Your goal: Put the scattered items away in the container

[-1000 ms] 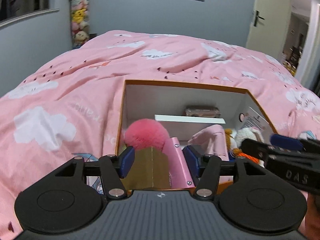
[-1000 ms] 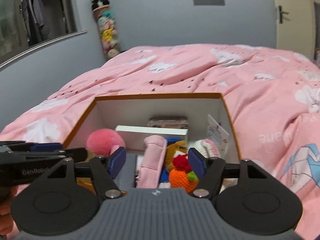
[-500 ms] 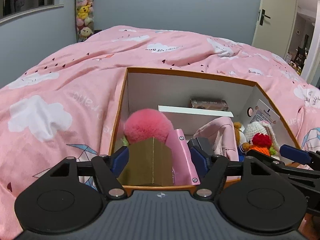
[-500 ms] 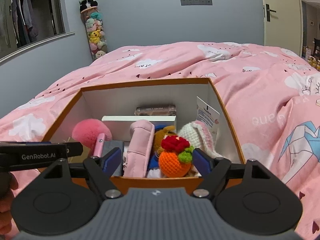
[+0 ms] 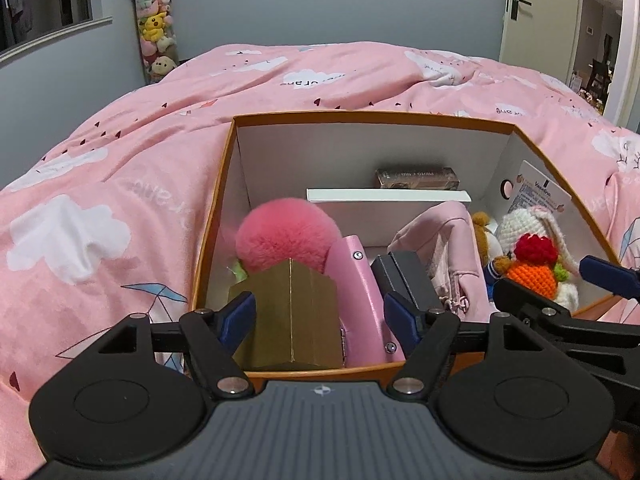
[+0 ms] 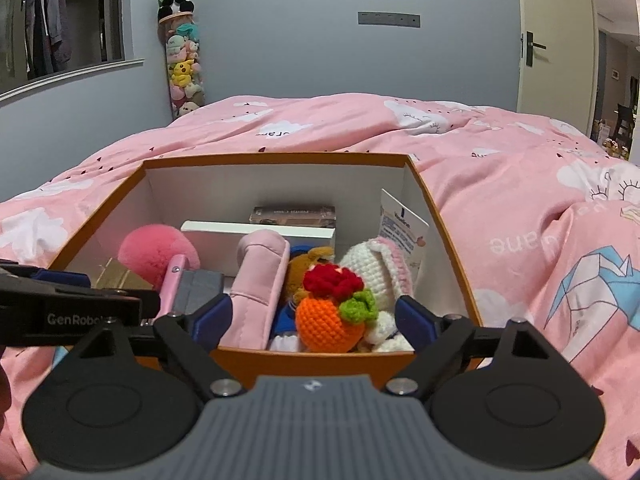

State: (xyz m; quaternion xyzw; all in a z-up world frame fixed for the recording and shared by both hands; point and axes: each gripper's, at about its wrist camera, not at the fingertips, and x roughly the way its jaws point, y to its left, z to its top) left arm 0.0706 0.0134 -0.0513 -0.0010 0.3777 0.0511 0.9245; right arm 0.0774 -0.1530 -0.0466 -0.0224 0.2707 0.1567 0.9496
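Though open-topped, orange box (image 5: 224, 184) crammed.

The black body of the left gripper (image 6: 60, 292), seen at the left edge of the right wrist view, carries white lettering "GenRobo" — the rest is cut off behind a finger. A white card (image 5: 538, 196) leaning on the right inner wall of the orange box (image 5: 360, 114) bears the word "Vaseline" at its top; the smaller print below is too fine to read. The pink duvet (image 6: 520, 200) shows mirrored lettering — not legible.
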